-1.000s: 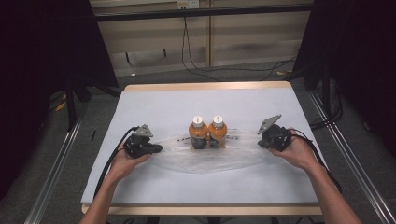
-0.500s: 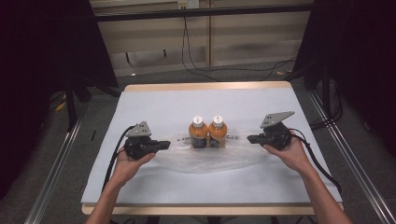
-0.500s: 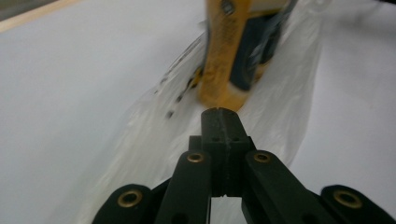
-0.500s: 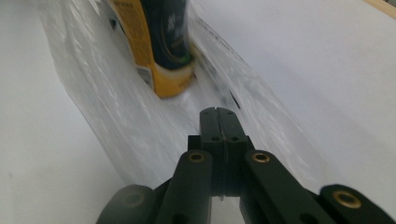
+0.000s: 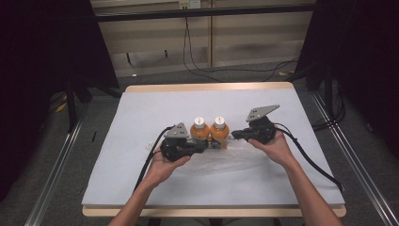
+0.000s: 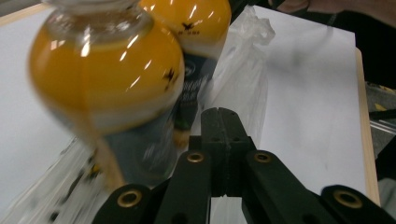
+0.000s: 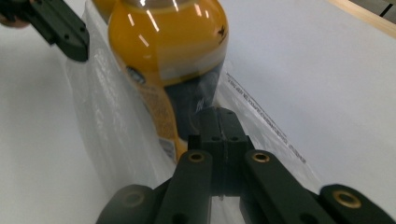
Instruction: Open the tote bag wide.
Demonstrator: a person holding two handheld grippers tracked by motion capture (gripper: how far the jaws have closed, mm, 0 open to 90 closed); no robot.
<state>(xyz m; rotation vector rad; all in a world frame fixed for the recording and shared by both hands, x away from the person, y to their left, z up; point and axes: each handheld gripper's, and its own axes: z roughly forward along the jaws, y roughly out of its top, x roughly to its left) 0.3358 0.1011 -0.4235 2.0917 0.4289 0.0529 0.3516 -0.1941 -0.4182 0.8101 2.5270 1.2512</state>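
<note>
Two bottles of orange drink are seen standing upright and side by side near the middle of the desk [image 5: 141, 117], somewhat nearer its front edge than its back edge. The left bottle [image 5: 199, 130] and the right bottle [image 5: 219, 130] are set touching or nearly touching, each topped by a white cap. A clear plastic bag [image 5: 226, 162] is spread flat on the desk in front of them and runs up under or around their bases; whether the bottles stand inside it or on it cannot be told.

The left claw [image 5: 203, 144] is held just beside the left bottle, low against its side, and is pointed toward the right edge of the desk. In the left gripper view its jaws are seen pressed together with nothing between them, and the left bottle [image 6: 105, 79] is shown close up on one side of the tips, with the right bottle [image 6: 196, 28] behind it and crumpled bag film [image 6: 245, 70] past the tips.

The right claw [image 5: 235, 134] is held just beside the right bottle and is pointed toward the left edge of the desk. In the right gripper view its jaws are likewise seen together, closed on nothing, with their tips directly before the dark label of the right bottle [image 7: 168, 51] and over the bag [image 7: 116, 140]. The tip of the left claw [image 7: 60, 32] is seen at the far side.
</note>
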